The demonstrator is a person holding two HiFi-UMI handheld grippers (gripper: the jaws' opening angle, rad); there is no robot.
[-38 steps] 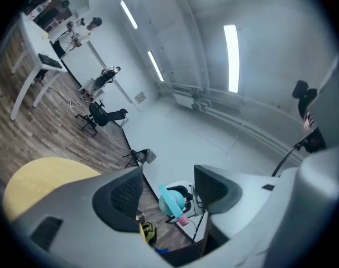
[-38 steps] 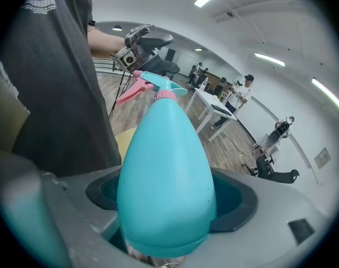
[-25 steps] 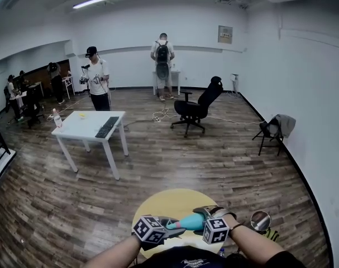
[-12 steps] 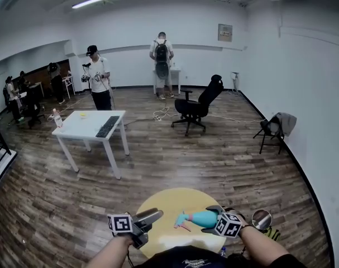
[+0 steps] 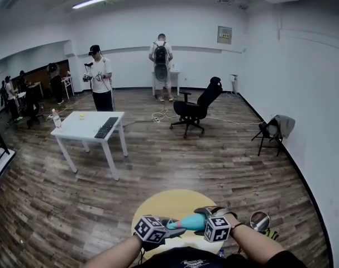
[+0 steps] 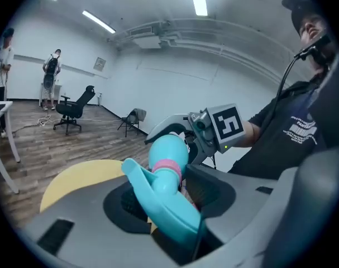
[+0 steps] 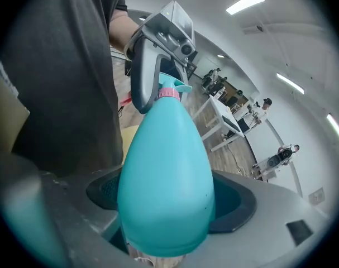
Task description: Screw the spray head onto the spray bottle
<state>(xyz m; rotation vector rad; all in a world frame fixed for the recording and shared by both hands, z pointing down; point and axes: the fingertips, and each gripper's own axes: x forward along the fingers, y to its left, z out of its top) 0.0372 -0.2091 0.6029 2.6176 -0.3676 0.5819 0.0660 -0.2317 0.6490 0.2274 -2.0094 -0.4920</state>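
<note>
A teal spray bottle lies nearly level above the yellow round table, low in the head view. My right gripper is shut on its fat body. The teal spray head sits on the neck over a pink collar. My left gripper comes in from the left, and its jaws have just been closing with the spray head between them. They now press on the head. In the right gripper view the spray head shows past the bottle's tip.
A white table with a keyboard stands at the left, and a black office chair is farther back. A folding chair stands by the right wall. Several people stand along the far side. A small round mirror sits by my right arm.
Half a second ago my left gripper was drawn off to the left, open and clear of the spray head. It has come back and closed on it, as one second ago. The bottle barely moved.
</note>
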